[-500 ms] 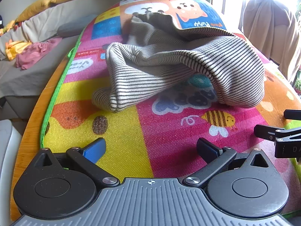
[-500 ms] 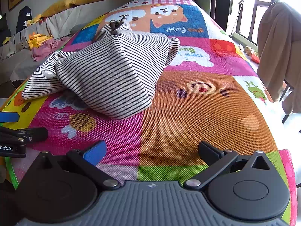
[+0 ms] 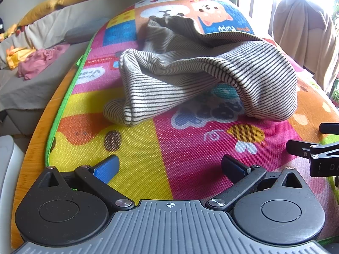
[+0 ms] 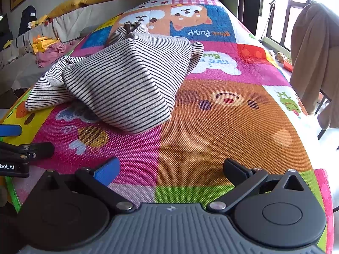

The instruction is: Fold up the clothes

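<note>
A crumpled black-and-white striped garment (image 3: 201, 78) (image 4: 125, 80) lies in a heap on the colourful cartoon play mat (image 3: 137, 148) (image 4: 222, 131). My left gripper (image 3: 169, 166) hovers over the mat's near end, jaws wide apart and empty, well short of the garment. My right gripper (image 4: 171, 168) stands open likewise, nothing between its fingers, with the garment ahead and to its left. Each gripper shows at the edge of the other's view: the right gripper (image 3: 313, 150) at the right, the left gripper (image 4: 23, 146) at the left.
The mat covers a wooden table (image 3: 36, 148). A grey sofa (image 3: 31, 89) with yellow cushions and a pink cloth (image 3: 40, 60) lies to the left. A chair draped in beige fabric (image 4: 315, 53) stands at the right by a window.
</note>
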The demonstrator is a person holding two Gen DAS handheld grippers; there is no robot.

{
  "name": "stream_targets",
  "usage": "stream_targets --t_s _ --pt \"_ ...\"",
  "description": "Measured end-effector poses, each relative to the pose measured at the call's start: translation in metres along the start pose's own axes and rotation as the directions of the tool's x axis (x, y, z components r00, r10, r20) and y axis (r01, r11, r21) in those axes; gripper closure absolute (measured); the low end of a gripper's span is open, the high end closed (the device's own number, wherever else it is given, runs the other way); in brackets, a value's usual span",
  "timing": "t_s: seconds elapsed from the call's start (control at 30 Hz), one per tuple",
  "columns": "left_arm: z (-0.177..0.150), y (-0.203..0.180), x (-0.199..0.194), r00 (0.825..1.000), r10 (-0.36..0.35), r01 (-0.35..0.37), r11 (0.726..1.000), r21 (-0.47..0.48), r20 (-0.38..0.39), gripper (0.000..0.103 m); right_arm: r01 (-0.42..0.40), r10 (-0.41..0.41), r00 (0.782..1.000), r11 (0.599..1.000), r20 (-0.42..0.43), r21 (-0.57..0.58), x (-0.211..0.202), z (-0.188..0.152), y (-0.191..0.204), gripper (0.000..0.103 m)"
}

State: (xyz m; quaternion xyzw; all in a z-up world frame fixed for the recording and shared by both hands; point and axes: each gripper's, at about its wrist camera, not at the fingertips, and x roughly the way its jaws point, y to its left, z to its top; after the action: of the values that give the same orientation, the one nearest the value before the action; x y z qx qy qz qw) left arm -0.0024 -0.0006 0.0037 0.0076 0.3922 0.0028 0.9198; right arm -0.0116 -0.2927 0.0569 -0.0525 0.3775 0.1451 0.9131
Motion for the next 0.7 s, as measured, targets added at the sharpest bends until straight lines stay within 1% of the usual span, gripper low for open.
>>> stream_targets --t_s 0.3,0.7 --pt "0.0027 0.0005 0.0002 1.0 -0.002 0.002 1.0 -0.003 0.002 0.0 0.001 -0.001 1.0 1.0 -0.008 0.005 0.0014 -0.0003 0.0008 0.0" --pt "-0.0026 0.0003 0.0036 1.0 -0.001 0.001 1.0 -0.001 0.012 0.0 0.0 0.0 1.0 1.0 -0.008 0.004 0.0028 0.0002 -0.0012 0.0"
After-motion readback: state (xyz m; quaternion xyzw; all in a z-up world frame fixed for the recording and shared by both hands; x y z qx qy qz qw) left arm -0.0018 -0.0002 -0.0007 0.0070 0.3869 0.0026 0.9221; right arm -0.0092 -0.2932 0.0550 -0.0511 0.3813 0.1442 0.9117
